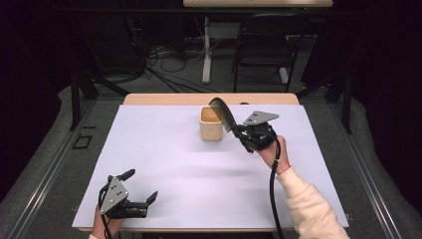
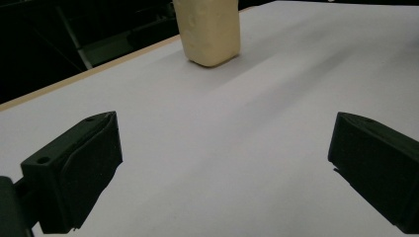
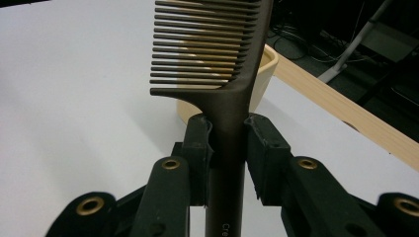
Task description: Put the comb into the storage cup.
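A white-covered worktop (image 1: 199,164) fills the middle of the high view, with a person's hands coming in from the six o'clock edge. The right tool (image 1: 238,130) sits at about three o'clock from the centre of the worktop, raised off the surface, and it is clenched on the handle of a dark brown comb (image 1: 222,113). In the right gripper view the two black jaws press against either side of the comb's handle just below the row of teeth, and the teeth run upward out of the top of that picture. The comb's toothed end leans toward ten o'clock from the tool and hangs over the rim of a small cream-coloured cup (image 1: 210,124), which stands upright on the worktop at about twelve o'clock, near the far edge. Whether the comb touches the cup cannot be told. The left tool (image 1: 139,186) rests low at about seven o'clock, near the front edge of the worktop and well apart from the cup. Its jaws stand wide and released, with bare white worktop between them in the left gripper view.
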### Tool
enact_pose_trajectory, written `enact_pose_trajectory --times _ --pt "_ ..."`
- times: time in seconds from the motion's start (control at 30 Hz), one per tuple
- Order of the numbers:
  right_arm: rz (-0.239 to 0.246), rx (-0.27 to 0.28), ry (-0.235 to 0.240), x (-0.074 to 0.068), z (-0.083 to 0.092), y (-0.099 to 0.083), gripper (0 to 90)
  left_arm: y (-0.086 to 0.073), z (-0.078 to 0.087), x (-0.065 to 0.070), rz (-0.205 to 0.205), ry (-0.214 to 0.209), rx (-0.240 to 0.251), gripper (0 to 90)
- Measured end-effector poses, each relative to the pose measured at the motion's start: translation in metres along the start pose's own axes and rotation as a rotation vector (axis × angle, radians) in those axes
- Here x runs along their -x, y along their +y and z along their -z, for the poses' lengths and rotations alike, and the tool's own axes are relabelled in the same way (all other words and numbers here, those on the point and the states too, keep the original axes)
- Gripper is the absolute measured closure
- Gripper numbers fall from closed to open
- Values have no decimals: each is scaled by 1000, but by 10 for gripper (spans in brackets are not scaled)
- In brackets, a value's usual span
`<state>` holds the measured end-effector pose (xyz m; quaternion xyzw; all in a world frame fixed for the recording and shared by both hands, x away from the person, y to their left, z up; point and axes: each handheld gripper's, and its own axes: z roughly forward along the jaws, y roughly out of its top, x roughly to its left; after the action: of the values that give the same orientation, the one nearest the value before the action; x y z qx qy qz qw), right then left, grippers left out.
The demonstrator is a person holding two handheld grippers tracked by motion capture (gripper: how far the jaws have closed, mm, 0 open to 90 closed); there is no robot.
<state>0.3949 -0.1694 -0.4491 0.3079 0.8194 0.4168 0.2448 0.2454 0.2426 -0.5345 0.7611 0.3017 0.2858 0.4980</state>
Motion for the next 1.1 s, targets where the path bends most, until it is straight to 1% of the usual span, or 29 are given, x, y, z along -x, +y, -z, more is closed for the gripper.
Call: enact_pose_trajectory --times 0.33,0.67,0.9,1.1 --pt "-7 14 -1 1 -2 5 716 0 0 1 0 -2 1 1" --pt "-18 36 -11 4 -2 13 717 0 0 0 0 1 2 1" --pt "-17 41 -19 6 -5 17 717 0 0 0 1 0 2 1" --pt "-28 50 -18 7 -5 19 717 0 0 0 1 -2 2 1"
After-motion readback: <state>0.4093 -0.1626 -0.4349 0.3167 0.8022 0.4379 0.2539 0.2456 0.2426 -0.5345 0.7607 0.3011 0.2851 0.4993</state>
